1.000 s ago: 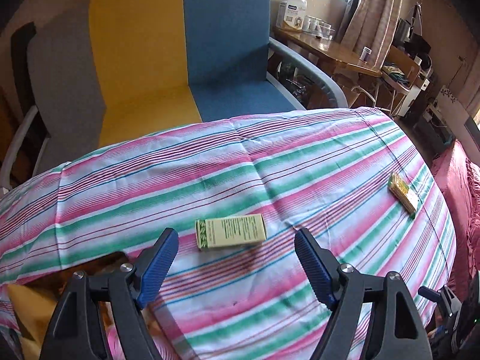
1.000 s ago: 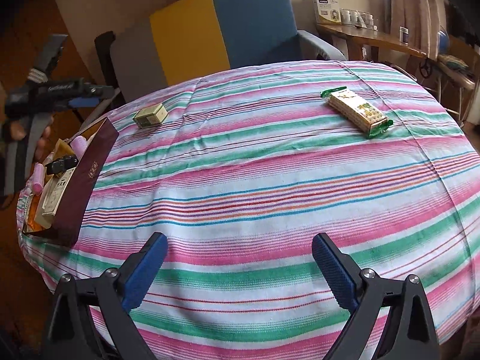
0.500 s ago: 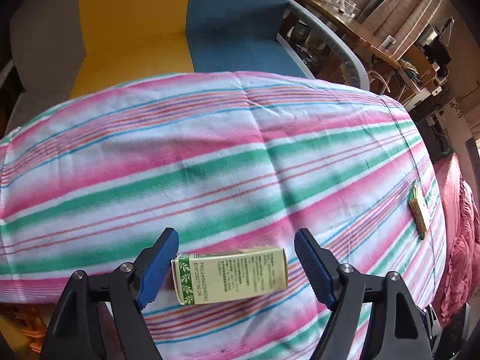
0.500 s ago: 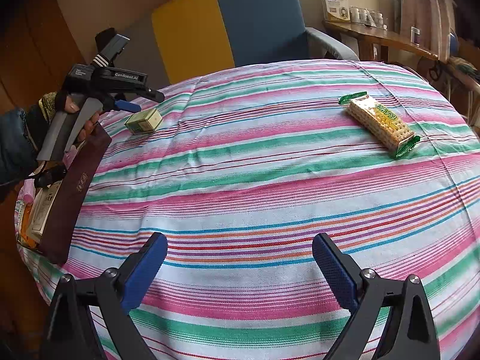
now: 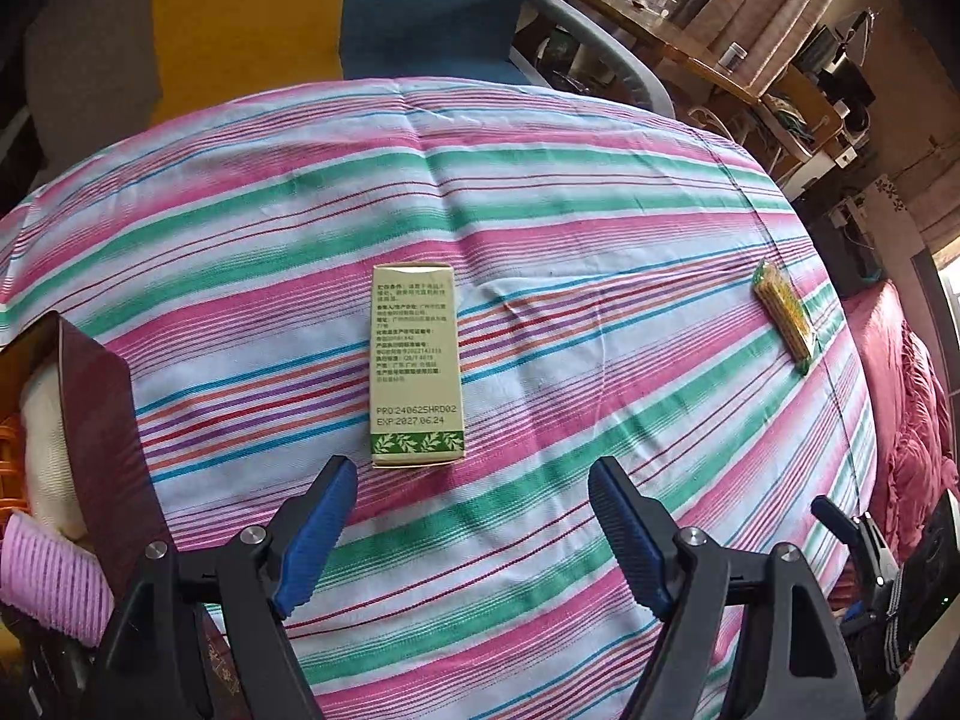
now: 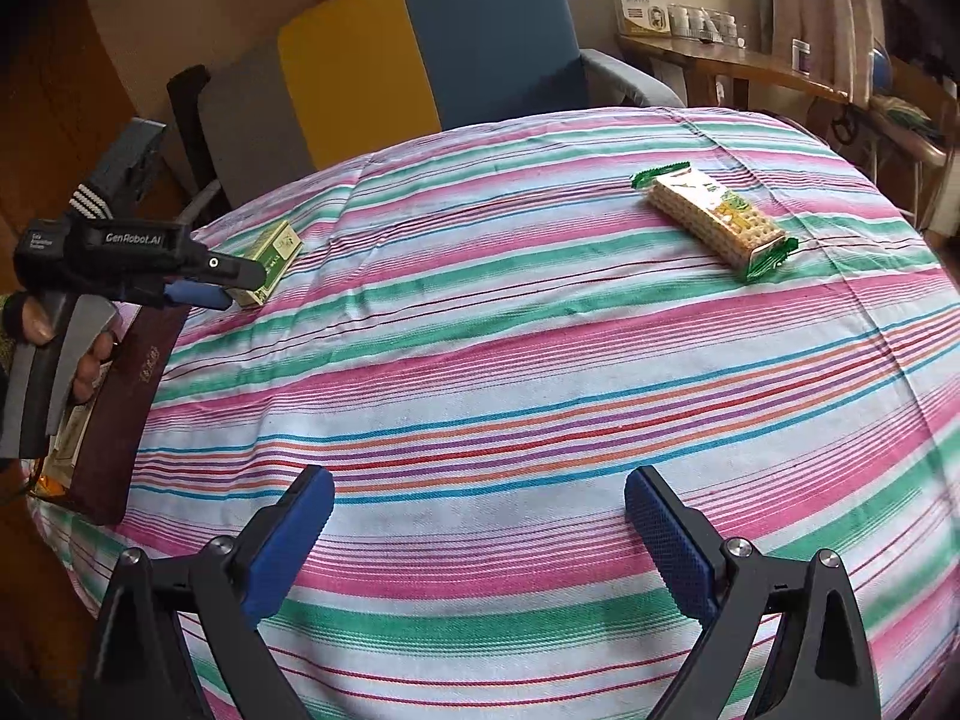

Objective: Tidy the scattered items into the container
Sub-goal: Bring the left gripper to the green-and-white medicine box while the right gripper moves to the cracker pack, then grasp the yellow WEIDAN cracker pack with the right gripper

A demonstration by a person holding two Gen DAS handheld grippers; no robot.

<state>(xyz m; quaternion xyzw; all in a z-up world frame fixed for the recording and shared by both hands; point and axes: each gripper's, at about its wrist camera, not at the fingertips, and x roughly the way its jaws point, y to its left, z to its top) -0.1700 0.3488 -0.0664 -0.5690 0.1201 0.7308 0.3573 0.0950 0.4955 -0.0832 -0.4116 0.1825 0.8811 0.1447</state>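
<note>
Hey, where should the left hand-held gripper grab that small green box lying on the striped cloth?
Grip the box across its two long sides, near the middle. It lies flat, its long axis in line with the open left hand-held gripper, leaf-printed end nearest. So probably come straight forward and down from that end; the narrow width should fit between the fingers.

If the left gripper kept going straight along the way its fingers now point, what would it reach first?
Most likely the small green carton, which lies lengthwise on the striped cloth just beyond the open left gripper, nearer its left finger. Nothing stands between them, though the gripper's height is unclear.
</note>
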